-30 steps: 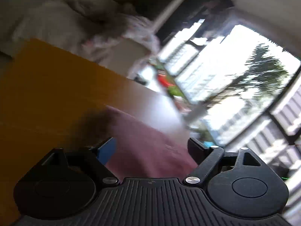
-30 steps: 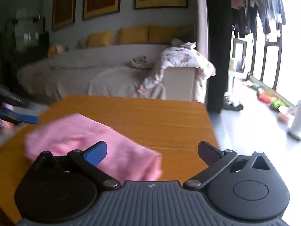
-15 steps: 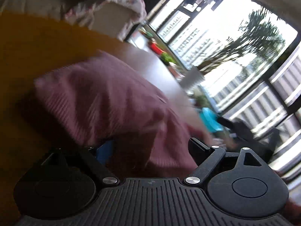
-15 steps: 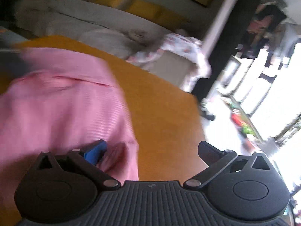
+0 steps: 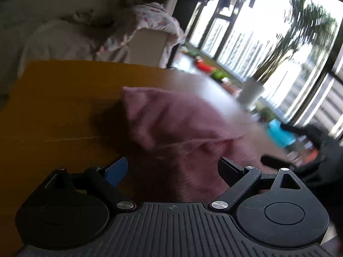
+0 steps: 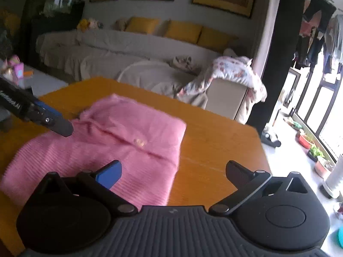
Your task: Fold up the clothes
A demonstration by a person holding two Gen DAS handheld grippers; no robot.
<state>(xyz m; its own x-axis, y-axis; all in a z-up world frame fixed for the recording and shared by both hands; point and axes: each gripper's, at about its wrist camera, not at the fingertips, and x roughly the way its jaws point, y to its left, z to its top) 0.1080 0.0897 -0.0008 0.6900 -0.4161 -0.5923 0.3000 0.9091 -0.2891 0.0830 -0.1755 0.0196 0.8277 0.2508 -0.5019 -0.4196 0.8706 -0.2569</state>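
Observation:
A pink ribbed garment (image 6: 111,141) lies folded on the orange wooden table (image 6: 214,141); it also shows blurred in the left wrist view (image 5: 178,128). My left gripper (image 5: 171,169) is open, its jaws wide on either side of the garment's near edge; its fingertips (image 6: 62,127) reach in from the left onto the cloth in the right wrist view. My right gripper (image 6: 173,171) is open and empty above the garment's near right corner. The right gripper's dark shape (image 5: 310,147) shows at the right of the left wrist view.
A long sofa (image 6: 128,49) with yellow cushions stands behind the table, with a floral cloth (image 6: 231,72) draped over its arm. Tall windows and plant pots (image 6: 313,150) are on the right. A white stand (image 6: 334,180) is on the floor.
Both grippers swung around the garment, which now lies flatter on the table. The right gripper pulled back and tilted level; the left gripper's tip now rests on the cloth's far left.

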